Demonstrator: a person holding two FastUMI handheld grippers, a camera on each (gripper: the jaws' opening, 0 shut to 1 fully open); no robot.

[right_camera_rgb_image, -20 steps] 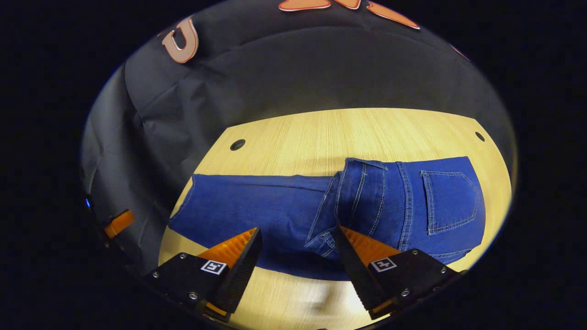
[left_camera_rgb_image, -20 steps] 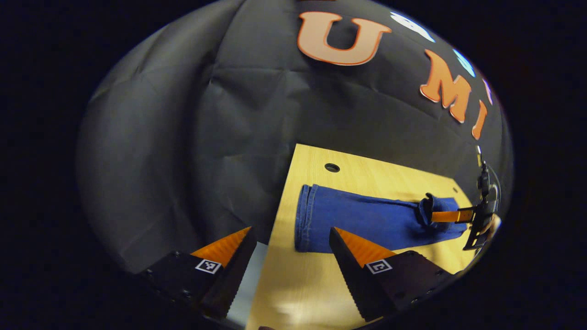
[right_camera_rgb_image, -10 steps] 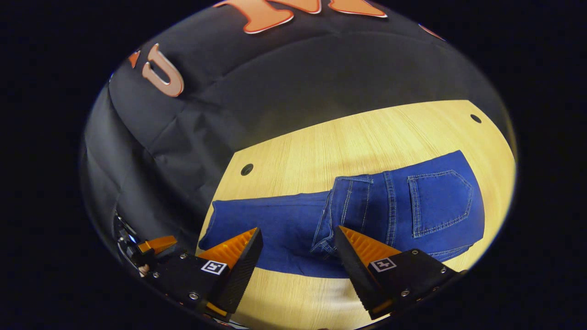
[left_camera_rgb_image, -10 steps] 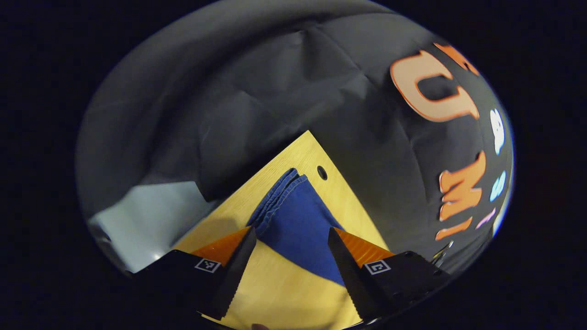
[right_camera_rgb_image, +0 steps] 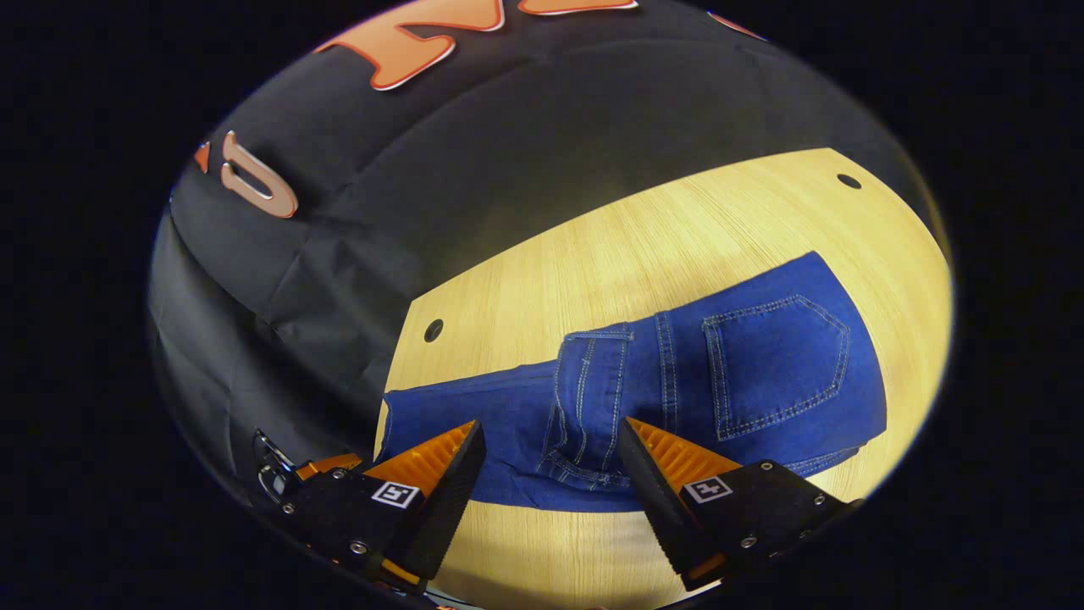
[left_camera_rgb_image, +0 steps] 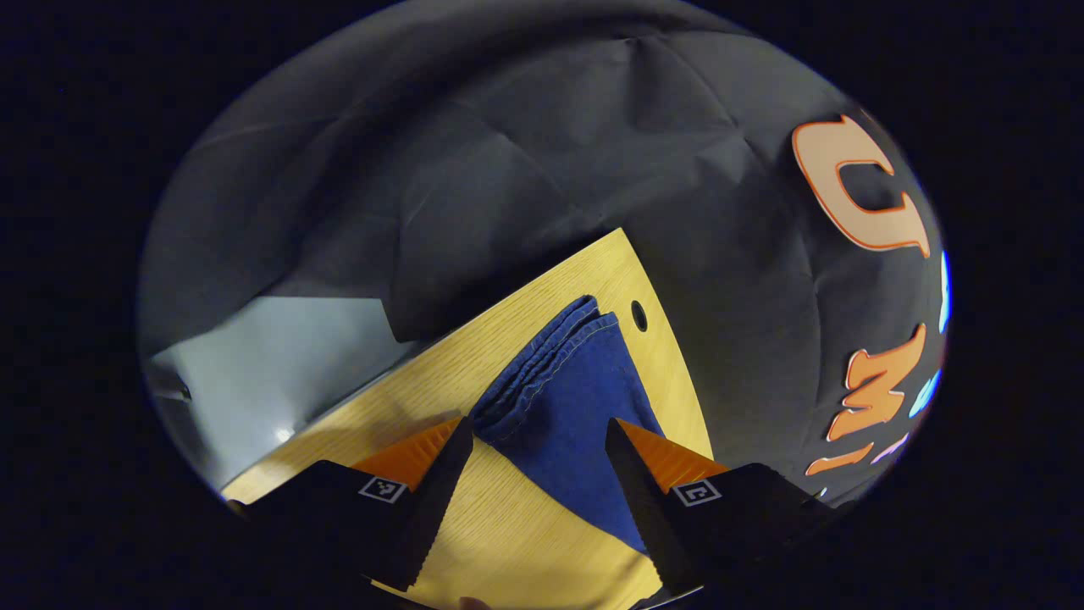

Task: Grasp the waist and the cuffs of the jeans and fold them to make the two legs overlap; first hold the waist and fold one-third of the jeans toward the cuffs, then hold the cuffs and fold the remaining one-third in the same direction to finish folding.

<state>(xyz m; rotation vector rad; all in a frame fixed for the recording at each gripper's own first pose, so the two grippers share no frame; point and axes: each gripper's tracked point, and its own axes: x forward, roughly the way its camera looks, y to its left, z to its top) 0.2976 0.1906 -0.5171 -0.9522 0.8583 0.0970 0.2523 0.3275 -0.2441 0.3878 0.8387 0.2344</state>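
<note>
Blue jeans [right_camera_rgb_image: 677, 381] lie on the wooden table [right_camera_rgb_image: 610, 254] with the legs stacked and the waist part folded over them, back pocket [right_camera_rgb_image: 775, 360] facing up. In the right gripper view my right gripper [right_camera_rgb_image: 550, 449] stands open just in front of the folded waist edge, holding nothing. The other gripper [right_camera_rgb_image: 296, 470] shows at the lower left near the cuff end. In the left gripper view the stacked cuffs [left_camera_rgb_image: 542, 364] lie right ahead of my open left gripper [left_camera_rgb_image: 538, 445], whose fingers straddle the near cuff corner without pressing it.
The table's left end and a round hole [left_camera_rgb_image: 639, 316] sit close to the cuffs. Beyond the table edge is pale floor [left_camera_rgb_image: 271, 356]. Another hole [right_camera_rgb_image: 848, 181] marks the far right corner. Bare wood lies behind the jeans.
The left gripper swung round from the table's side to face the cuffs and came closer to them. The right gripper drifted left and tilted, staying open by the folded waist.
</note>
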